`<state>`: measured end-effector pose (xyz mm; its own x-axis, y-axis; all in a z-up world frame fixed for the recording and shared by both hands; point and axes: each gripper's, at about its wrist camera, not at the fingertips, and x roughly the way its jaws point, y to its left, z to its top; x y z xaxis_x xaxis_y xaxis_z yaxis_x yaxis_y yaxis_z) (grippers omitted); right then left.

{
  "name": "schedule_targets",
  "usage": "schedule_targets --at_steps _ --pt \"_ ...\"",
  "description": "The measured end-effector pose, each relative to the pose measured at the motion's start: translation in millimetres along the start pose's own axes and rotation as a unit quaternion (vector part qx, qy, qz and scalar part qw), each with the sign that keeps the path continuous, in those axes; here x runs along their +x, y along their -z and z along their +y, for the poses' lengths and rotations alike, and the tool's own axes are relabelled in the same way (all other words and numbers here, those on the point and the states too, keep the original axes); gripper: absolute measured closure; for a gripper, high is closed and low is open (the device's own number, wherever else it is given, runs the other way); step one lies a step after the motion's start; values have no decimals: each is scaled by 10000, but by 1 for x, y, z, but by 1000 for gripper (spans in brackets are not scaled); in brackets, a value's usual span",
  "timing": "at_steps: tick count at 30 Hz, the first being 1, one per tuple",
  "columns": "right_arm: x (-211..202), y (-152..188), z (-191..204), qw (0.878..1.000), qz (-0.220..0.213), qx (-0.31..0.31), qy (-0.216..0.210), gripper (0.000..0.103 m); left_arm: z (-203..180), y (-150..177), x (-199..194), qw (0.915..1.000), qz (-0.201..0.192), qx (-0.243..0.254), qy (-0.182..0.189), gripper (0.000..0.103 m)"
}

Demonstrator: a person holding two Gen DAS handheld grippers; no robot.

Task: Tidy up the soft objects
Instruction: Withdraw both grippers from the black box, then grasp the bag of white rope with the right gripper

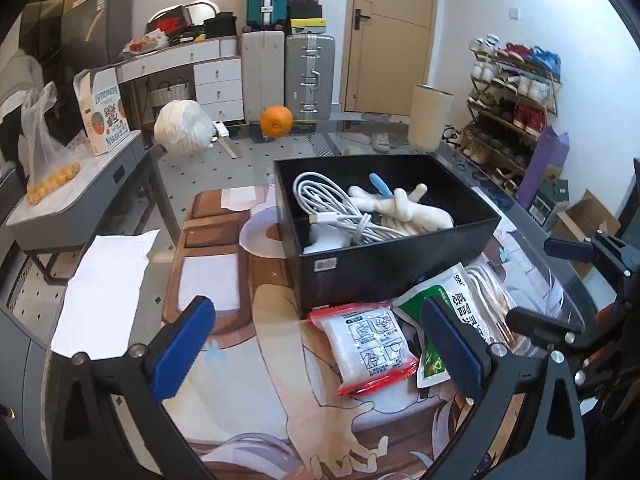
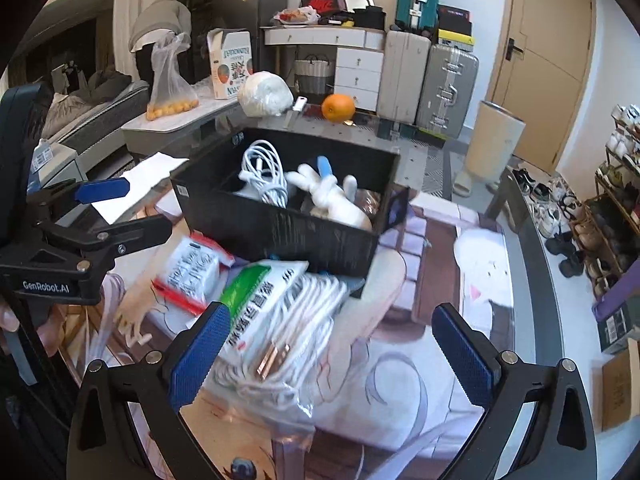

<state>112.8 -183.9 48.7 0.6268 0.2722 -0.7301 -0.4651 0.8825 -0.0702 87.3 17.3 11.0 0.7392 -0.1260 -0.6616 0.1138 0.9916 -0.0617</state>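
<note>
We are at a glass-topped table (image 1: 120, 276) covered by a printed cartoon mat (image 1: 240, 380), in a cluttered room with suitcases (image 1: 310, 76) and a door (image 1: 390, 36) at the top of the left wrist view and a shoe rack (image 1: 516, 96) at its right edge. At the centre of that view sits a black box (image 1: 384, 264) holding a coiled white cable (image 1: 340, 204) and a white plush toy (image 1: 416, 208). Just below the box, in the lower middle, we see a red-edged white packet (image 1: 368, 352), with a green and white sachet (image 1: 460, 296) beside it on the right. In the right wrist view a clear bag of white cord (image 2: 296, 344) lies at centre bottom, under the sachet. An orange (image 1: 276, 120) rests at the table's far edge, upper centre. Our left gripper (image 1: 318, 354) is spread wide and holds nothing, hovering over the red-edged packet. Our right gripper (image 2: 332, 360) is likewise wide apart and empty, its left fingertip (image 2: 200, 356) overlapping the sachet in the picture; we cannot tell whether it touches
</note>
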Motion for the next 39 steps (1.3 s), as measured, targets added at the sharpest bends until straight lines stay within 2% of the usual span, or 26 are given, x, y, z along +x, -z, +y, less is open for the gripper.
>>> schedule_targets --at_steps 9,15,25,30,39 --pt "22 7 -22 9972 454 501 320 1 2 3 15 9996 255 -98 -110 0" --pt "29 6 -26 9961 600 620 177 1 2 3 16 9995 298 -110 -85 0" --pt "40 5 9 9968 757 218 -146 1 1 2 18 9995 313 -76 -62 0" --pt "46 8 20 9963 858 17 -57 1 2 3 20 9993 351 -50 -78 0" --pt "40 14 -15 9945 947 416 155 1 4 3 22 9990 416 -110 -83 0"
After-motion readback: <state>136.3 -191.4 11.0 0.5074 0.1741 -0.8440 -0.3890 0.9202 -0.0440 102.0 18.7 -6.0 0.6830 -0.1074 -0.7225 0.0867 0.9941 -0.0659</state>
